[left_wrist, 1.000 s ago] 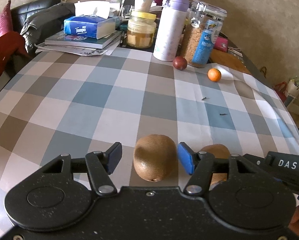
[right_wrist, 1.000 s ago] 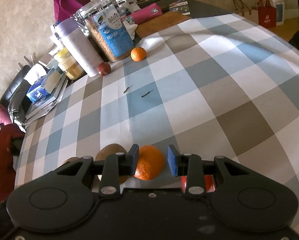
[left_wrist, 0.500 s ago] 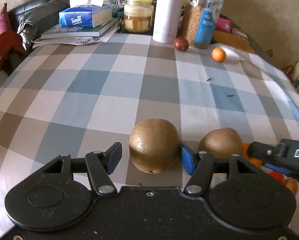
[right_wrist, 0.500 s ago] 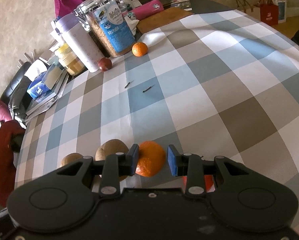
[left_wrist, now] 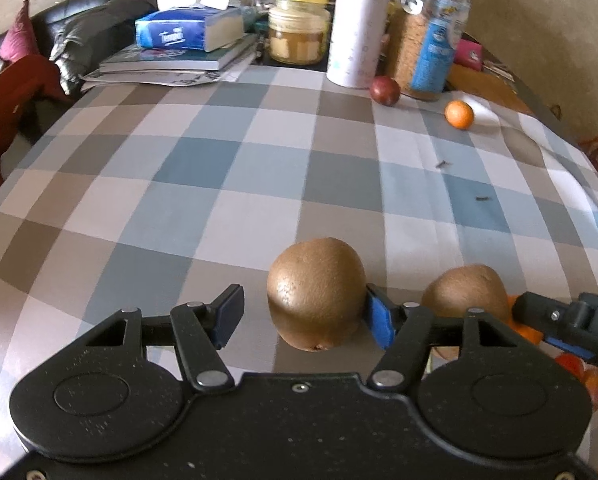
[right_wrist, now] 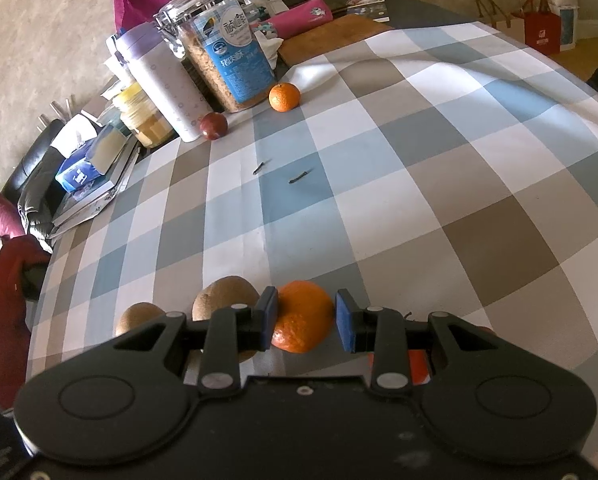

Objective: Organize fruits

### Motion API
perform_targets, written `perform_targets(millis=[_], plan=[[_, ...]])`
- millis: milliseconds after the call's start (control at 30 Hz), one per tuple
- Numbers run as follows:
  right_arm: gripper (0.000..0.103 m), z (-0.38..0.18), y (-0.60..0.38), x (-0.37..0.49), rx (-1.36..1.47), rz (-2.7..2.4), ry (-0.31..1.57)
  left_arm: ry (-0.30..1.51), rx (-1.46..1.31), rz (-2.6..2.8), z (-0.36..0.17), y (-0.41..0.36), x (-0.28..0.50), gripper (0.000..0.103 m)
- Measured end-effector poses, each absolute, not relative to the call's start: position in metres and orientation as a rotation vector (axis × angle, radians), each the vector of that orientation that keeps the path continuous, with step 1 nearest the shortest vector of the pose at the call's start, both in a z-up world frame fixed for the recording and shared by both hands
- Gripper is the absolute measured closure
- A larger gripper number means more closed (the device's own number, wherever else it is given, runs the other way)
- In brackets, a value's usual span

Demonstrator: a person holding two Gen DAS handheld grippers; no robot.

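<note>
A brown kiwi [left_wrist: 317,294] rests on the checked tablecloth [left_wrist: 203,184] between the fingers of my left gripper [left_wrist: 303,319]. Its jaws are opening; the left pad stands clear of the kiwi and the right pad [left_wrist: 379,322] lies against its side. A second kiwi [left_wrist: 465,292] sits just to the right. In the right wrist view an orange [right_wrist: 303,316] lies on the cloth inside my right gripper [right_wrist: 307,320]. The left pad is at its skin, with a thin gap at the right pad. Both kiwis [right_wrist: 225,296] show to the orange's left.
At the table's far side lie a small mandarin [left_wrist: 459,114] and a dark red fruit [left_wrist: 385,90]. Behind them stand a cereal jar [left_wrist: 427,40], a white bottle [left_wrist: 357,28], a yellow-lidded jar, a tissue pack [left_wrist: 187,32] and books. Red fruit [right_wrist: 417,360] shows under the right gripper.
The left gripper's jaws have widened and its view has tipped down a little, so the kiwi now sits off-centre against the right pad. The right gripper and orange have not moved.
</note>
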State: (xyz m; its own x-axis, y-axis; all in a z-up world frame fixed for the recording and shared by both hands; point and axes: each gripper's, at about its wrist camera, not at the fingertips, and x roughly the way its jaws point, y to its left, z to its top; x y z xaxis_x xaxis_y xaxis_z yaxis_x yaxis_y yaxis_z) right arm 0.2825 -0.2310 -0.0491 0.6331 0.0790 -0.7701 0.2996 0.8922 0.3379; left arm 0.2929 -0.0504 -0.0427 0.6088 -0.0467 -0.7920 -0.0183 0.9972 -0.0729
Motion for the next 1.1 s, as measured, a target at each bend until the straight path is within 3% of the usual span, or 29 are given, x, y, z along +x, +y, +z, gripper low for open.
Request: perform_targets(millis=[500, 1100], plan=[[0.06, -0.054, -0.216, 0.29, 0.373, -0.116, 0.88, 0.943, -0.055, 0.06, -0.05, -0.044, 0.294, 0.033], [0.06, -0.064, -0.193, 0.286, 0.31, -0.126, 0.876, 0.936, -0.037, 0.048, -0.051, -0.046, 0.292, 0.031]])
